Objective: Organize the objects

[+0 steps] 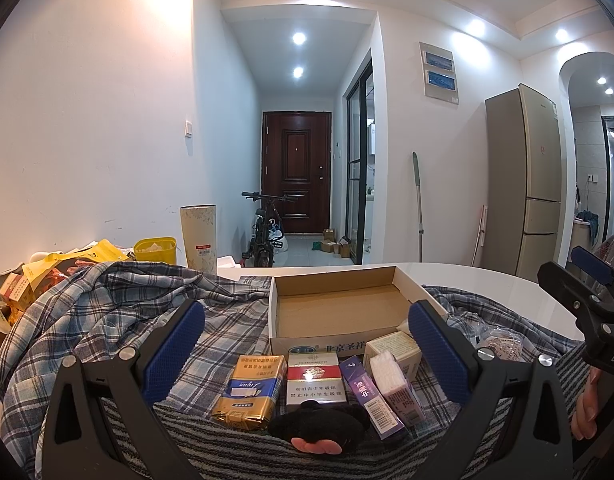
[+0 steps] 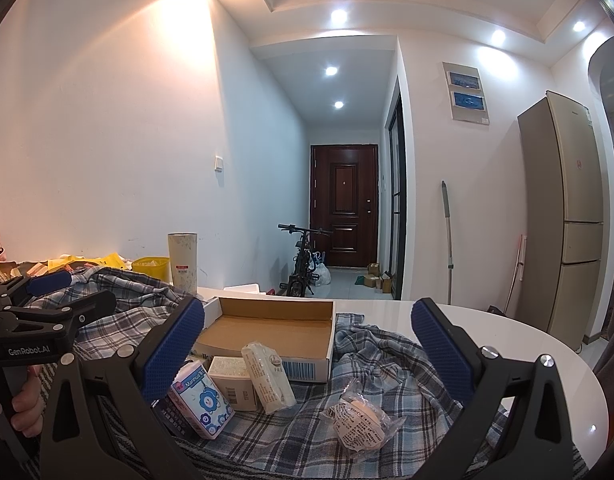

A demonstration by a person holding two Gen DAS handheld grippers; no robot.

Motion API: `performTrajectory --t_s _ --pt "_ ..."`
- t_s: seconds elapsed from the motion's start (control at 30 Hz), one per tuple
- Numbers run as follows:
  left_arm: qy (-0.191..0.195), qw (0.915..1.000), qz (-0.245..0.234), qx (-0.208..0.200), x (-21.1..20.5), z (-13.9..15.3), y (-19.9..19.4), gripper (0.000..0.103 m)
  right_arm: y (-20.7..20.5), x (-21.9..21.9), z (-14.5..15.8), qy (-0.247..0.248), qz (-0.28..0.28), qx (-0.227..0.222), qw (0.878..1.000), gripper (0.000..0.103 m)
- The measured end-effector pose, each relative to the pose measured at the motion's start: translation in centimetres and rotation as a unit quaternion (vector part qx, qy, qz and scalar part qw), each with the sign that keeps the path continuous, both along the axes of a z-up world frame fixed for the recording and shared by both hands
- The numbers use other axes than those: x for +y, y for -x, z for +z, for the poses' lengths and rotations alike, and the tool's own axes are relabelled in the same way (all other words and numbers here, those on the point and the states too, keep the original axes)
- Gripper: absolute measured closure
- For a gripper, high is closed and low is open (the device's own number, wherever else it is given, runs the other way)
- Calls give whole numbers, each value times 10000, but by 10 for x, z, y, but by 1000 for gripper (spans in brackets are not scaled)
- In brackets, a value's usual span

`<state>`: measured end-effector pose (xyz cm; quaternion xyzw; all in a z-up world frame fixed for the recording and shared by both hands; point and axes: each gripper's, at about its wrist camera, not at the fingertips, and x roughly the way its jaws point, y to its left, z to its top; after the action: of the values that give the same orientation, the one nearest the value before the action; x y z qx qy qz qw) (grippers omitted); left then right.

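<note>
An empty open cardboard box (image 1: 339, 308) sits on a plaid cloth; it also shows in the right wrist view (image 2: 267, 326). In front of it lie a gold cigarette pack (image 1: 249, 392), a red-and-white pack (image 1: 315, 376), a purple box (image 1: 373, 398), a tissue pack (image 1: 395, 386), a beige box (image 1: 395, 346) and a black furry item (image 1: 319, 420). My left gripper (image 1: 307, 336) is open above them. My right gripper (image 2: 307, 340) is open over a flowered tissue pack (image 2: 201, 398), a wrapped bar (image 2: 269, 376) and a wrapped pastry (image 2: 361, 420).
The plaid cloth (image 1: 107, 312) covers a white round table (image 2: 507, 332). Snack bags (image 1: 47, 272), a yellow container (image 1: 155, 250) and a tall paper tube (image 1: 199, 236) stand at the back left. The right gripper shows at the right edge of the left wrist view (image 1: 587, 296).
</note>
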<state>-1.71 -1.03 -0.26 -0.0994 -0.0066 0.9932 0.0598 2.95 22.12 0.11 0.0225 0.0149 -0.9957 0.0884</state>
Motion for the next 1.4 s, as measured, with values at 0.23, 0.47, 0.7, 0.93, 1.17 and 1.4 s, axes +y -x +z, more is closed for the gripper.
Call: performTrajectory --t_s 0.23,0.47,0.7,0.93,1.17,1.4 --pt "-9 10000 8 44 -1 0 -1 0 6 -1 -7 5 3 48 10000 0" --pt "-1 10000 18 12 -1 0 -1 0 5 0 -5 7 0 83 10000 0" --pt "11 10000 33 -34 1 0 0 0 4 0 -4 -4 0 87 10000 0" --pt "6 10000 35 -27 1 0 -1 0 4 0 -5 -13 6 57 10000 0" --pt "9 10000 40 -4 1 -1 0 0 5 0 -4 10 10 -40 10000 0" --pt "27 10000 40 66 2 0 -3 0 11 -1 -5 -11 35 -198 9998 0"
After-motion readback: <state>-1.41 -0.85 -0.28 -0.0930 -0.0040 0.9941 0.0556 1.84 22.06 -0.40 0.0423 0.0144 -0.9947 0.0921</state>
